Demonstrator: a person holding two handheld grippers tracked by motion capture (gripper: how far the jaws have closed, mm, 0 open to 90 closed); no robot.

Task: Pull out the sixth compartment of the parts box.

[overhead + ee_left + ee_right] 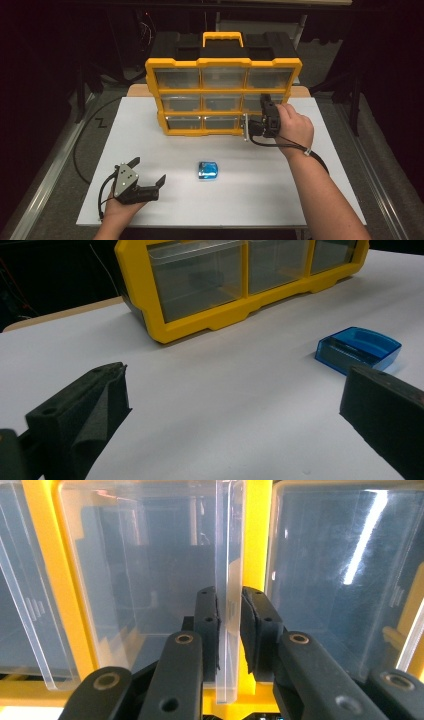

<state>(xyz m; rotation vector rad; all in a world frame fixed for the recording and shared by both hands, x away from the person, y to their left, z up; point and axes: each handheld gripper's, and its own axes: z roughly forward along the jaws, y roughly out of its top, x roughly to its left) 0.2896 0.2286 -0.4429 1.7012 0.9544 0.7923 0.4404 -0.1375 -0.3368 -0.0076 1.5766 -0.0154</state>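
High view: a yellow organiser (pixel 223 95) with clear drawers stands upright at the 12 o'clock side of the white worktop (pixel 150 200). The right gripper (pixel 261 116) is at its lower right corner, at the middle-row right drawer (pixel 260 102); how its jaws stand is hard to read here. The left gripper (pixel 149 170) rests at 7 o'clock, jaws spread wide and empty. A small blue box (pixel 208 170) lies near the middle of the worktop, well apart from both.

Left gripper view: the jaws stand wide open with nothing between them; the blue box (pixel 358 349) sits toward 2 o'clock and the organiser (pixel 230 285) at 12 o'clock.

Right gripper view: the black jaws are nearly closed on the thin clear pull tab (pixel 227 590) of the drawer, pads pressing its two faces.

The drawer is likely light, stiff and slick plastic, and the tab thin enough to crack if twisted. I judge the best hold is deep on the tab, pulled straight out.
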